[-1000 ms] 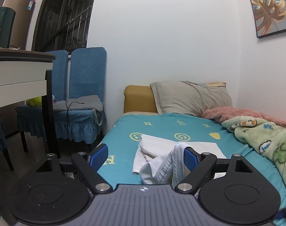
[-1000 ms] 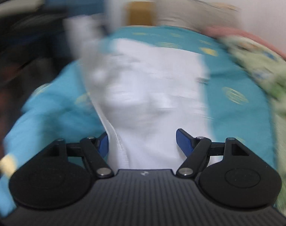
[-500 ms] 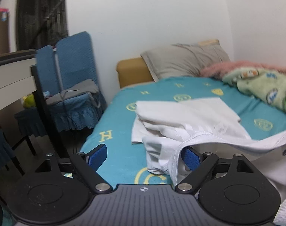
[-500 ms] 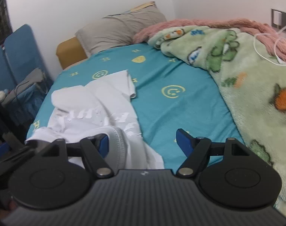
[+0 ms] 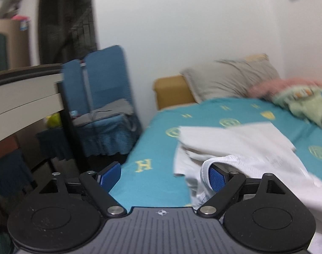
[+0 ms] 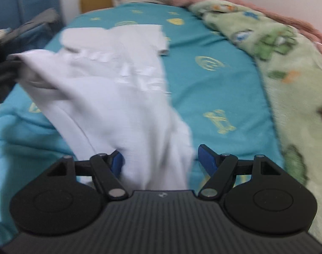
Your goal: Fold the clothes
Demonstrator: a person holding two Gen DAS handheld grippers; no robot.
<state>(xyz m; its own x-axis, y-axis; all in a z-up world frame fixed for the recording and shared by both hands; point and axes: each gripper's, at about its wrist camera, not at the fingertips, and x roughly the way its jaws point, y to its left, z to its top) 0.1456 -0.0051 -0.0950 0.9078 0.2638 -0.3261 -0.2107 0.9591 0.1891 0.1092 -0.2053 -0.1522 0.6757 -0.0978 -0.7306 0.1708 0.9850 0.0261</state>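
Teal bed sheet (image 6: 214,84) has a green fleece blanket (image 6: 288,84) bunched along one side, with a grey pillow (image 5: 231,80) and blue chairs (image 5: 103,97) nearby. White shirt (image 6: 118,89) sprawls mid-bed. Left claw (image 5: 163,175) gapes, collar draped over one finger; right claw (image 6: 161,158) spread wide, cloth between.

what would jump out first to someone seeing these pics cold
The white garment stands out, rumpled across the teal smiley-print bed sheet and draped over the near fingers of both open claws, left claw and right claw. Next, the green cartoon blanket heaped along the bed's right side.
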